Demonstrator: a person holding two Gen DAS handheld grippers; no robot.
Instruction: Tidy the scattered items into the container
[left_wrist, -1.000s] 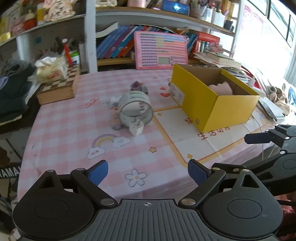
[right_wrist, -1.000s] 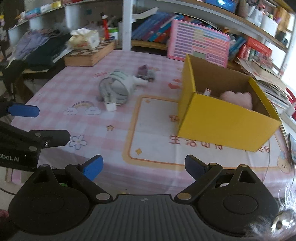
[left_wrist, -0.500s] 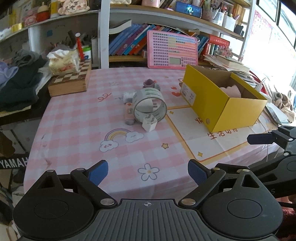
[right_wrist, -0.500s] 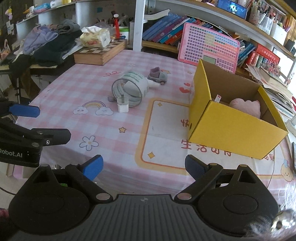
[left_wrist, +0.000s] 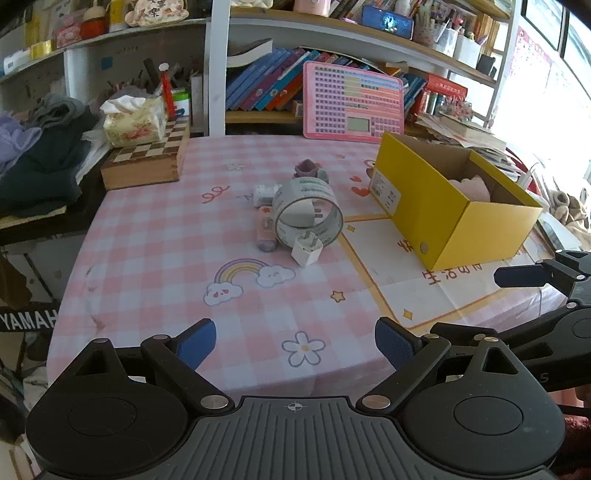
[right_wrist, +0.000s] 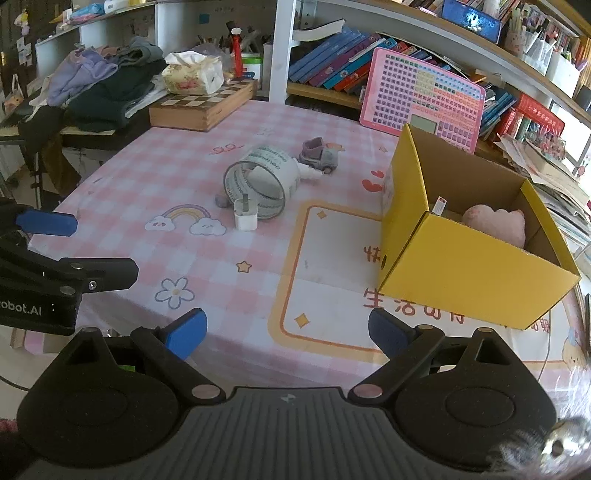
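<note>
A yellow cardboard box (left_wrist: 443, 221) (right_wrist: 476, 273) stands open on the right of the pink checked table, with a pink plush (right_wrist: 495, 223) inside. At the table's middle lie a roll of tape (left_wrist: 308, 214) (right_wrist: 258, 184), a white plug (left_wrist: 306, 251) (right_wrist: 245, 218), a small toy truck (right_wrist: 319, 155) (left_wrist: 310, 170), a pink tube (left_wrist: 266, 229) and a white piece (left_wrist: 264, 194). My left gripper (left_wrist: 295, 345) and right gripper (right_wrist: 286, 332) are open and empty, above the table's near edge.
A wooden chessboard box (left_wrist: 147, 162) with a tissue pack (left_wrist: 135, 120) sits at the far left. A pink keyboard toy (left_wrist: 352, 101) leans on the bookshelf behind. Clothes (right_wrist: 103, 85) pile on a side table at left.
Both grippers have pulled back and risen from the table, so the items look smaller and farther. Both stay open. Nothing on the table has moved.
</note>
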